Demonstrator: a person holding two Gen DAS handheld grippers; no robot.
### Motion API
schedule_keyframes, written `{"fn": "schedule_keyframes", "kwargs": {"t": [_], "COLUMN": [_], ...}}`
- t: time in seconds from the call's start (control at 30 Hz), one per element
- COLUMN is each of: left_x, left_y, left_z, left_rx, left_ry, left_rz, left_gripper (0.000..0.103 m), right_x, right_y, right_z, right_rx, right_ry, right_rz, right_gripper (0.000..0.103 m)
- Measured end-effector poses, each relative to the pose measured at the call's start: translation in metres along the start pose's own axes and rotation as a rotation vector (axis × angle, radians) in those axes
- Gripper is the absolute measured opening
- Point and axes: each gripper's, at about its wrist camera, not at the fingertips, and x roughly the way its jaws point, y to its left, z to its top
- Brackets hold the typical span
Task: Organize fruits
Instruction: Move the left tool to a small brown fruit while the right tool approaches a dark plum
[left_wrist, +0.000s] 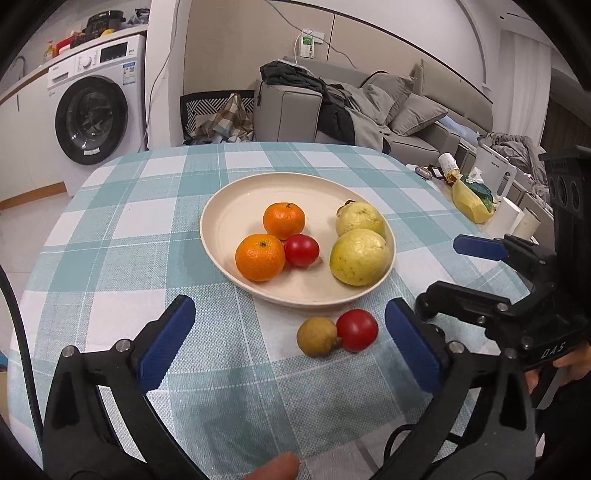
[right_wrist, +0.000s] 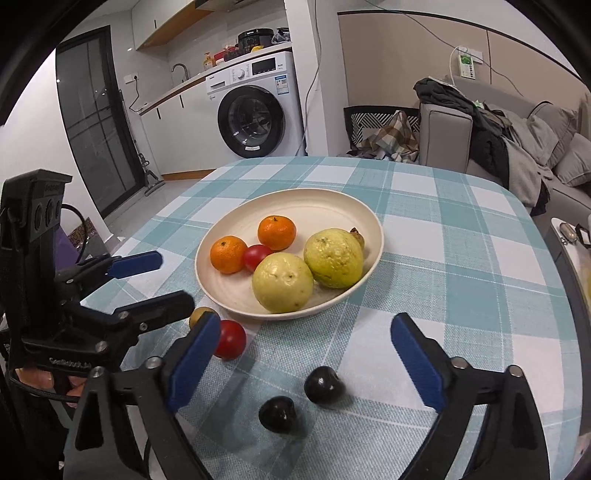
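Cream plate (left_wrist: 221, 206) sits mid-table on the teal-and-white checked tablecloth (left_wrist: 122, 221). In it: two oranges (left_wrist: 260, 257) side by side on the left, a red tomato (left_wrist: 301, 250) touching both, two yellow-green guavas (left_wrist: 359, 257) on the right, touching each other. Outside the plate, just off its near rim, a small brown fruit (left_wrist: 317, 337) and a second red tomato (left_wrist: 357, 330) lie on the cloth, touching. Nearer and to the right of those, two dark plums (right_wrist: 324, 384) lie on the cloth, close together but apart. Left gripper (left_wrist: 290, 345) has its jaws spread wide, nothing gripped; the brown fruit and the loose tomato lie on the cloth between the blue pads (left_wrist: 168, 343), clear of both. Right gripper (right_wrist: 306, 360) is also wide open and empty; the plums lie between its fingers, untouched. Each gripper shows at the edge of the other's view, with a hand (right_wrist: 48, 380) on the handle. Far background: washing machine (left_wrist: 92, 114) left, grey sofa (left_wrist: 406, 107) with piled clothes right.
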Motion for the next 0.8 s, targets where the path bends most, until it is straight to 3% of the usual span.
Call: {"fn": "schedule_keyframes", "kwargs": {"t": [0.53,0.8], "left_x": [-0.005,0.001], "left_y": [0.000,0.005], "left_z": [-0.016,-0.017], "left_rx": [-0.003,-0.023], "left_ry": [0.034,0.048], "left_rz": [0.001,-0.019], "left_gripper": [0.102,0.102], "right_x": [-0.004,0.001], "right_y": [0.004,0.000], "right_z": [-0.022,-0.030], "right_rx": [-0.049,-0.048], "right_ry": [0.061,0.132], "right_rz": [-0.025,0.013], "right_gripper": [0.103,0.103]}}
